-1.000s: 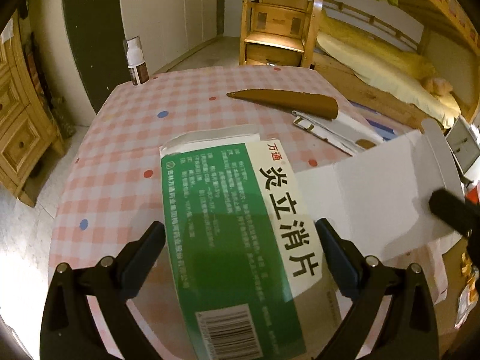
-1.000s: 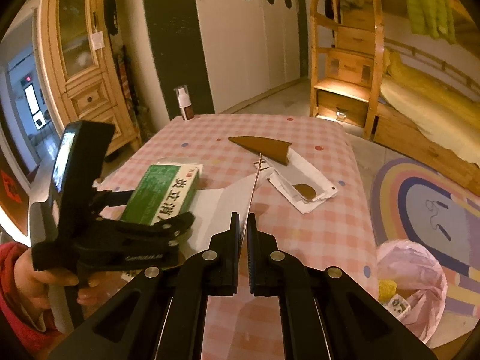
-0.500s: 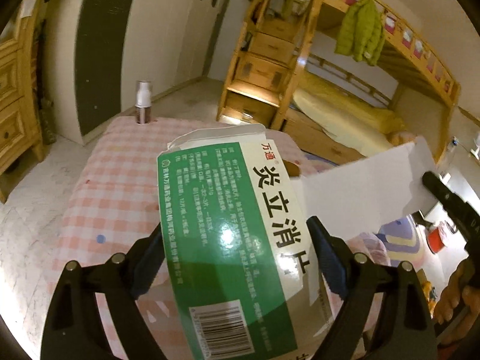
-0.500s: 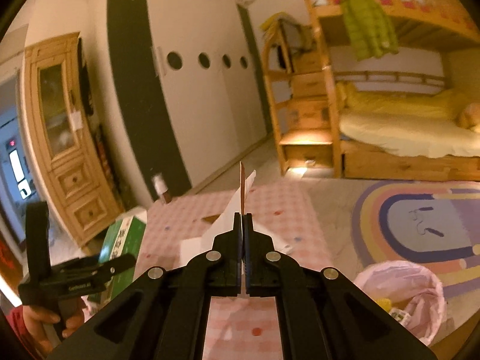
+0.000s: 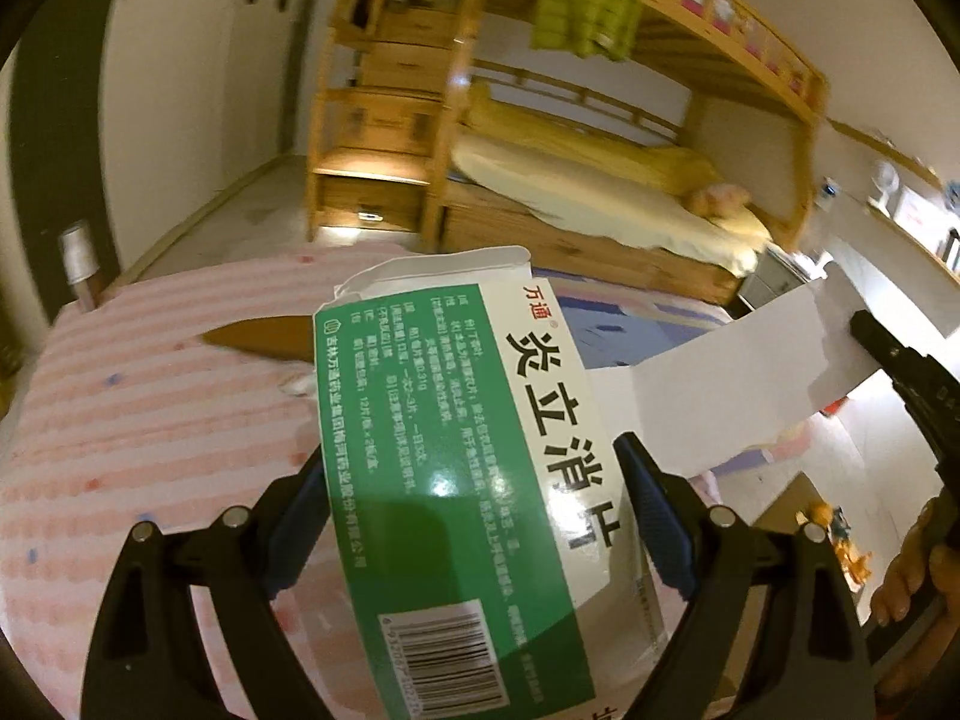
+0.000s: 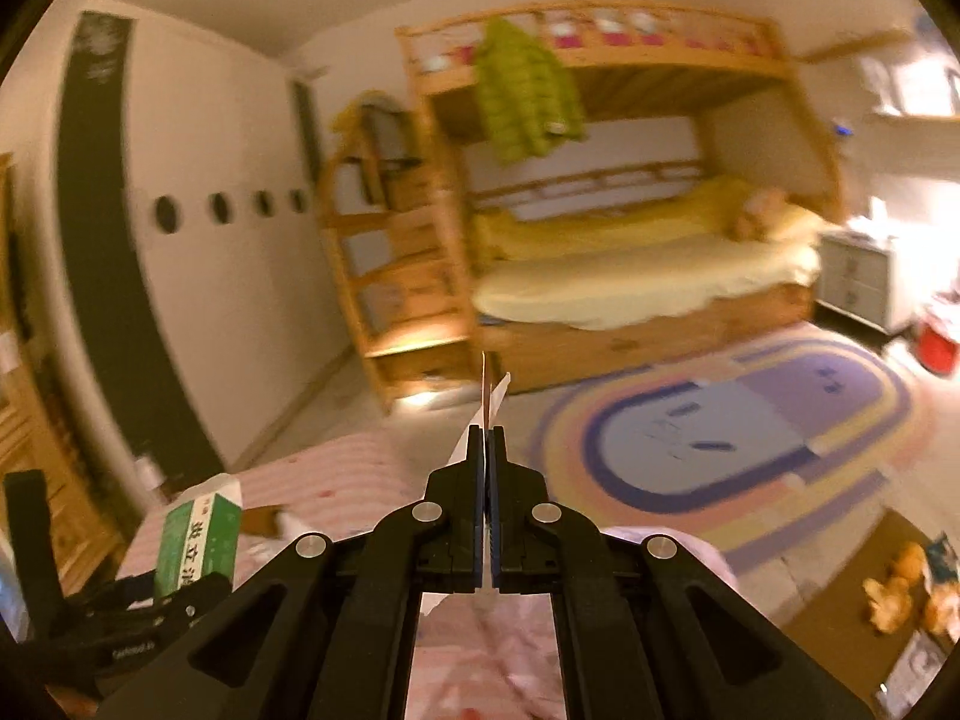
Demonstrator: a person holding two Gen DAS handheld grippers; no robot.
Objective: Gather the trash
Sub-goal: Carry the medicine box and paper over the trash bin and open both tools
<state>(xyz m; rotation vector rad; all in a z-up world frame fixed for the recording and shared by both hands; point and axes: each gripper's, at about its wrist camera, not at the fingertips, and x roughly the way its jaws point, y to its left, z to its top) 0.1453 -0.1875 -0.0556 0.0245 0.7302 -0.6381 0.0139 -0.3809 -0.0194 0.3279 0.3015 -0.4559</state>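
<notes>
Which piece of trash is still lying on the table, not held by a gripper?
The brown wedge-shaped scrap. The green medicine box sits in the left gripper; the right gripper pinches the white sheet.

Warm, dim, yellowish indoor light fills both views. A small lamp glows at the foot of the wooden stairs (image 5: pixel 366 216), and the right edge of the right wrist view is blown out to white. A glare patch sits on the green box (image 5: pixel 456 480). Motion blur smears the tablecloth (image 5: pixel 150 408) into stripes and softens the bunk bed (image 6: pixel 612 252) and rug (image 6: pixel 738 432). Fisheye bending curves walls and furniture; black vignette rings the corners.
</notes>
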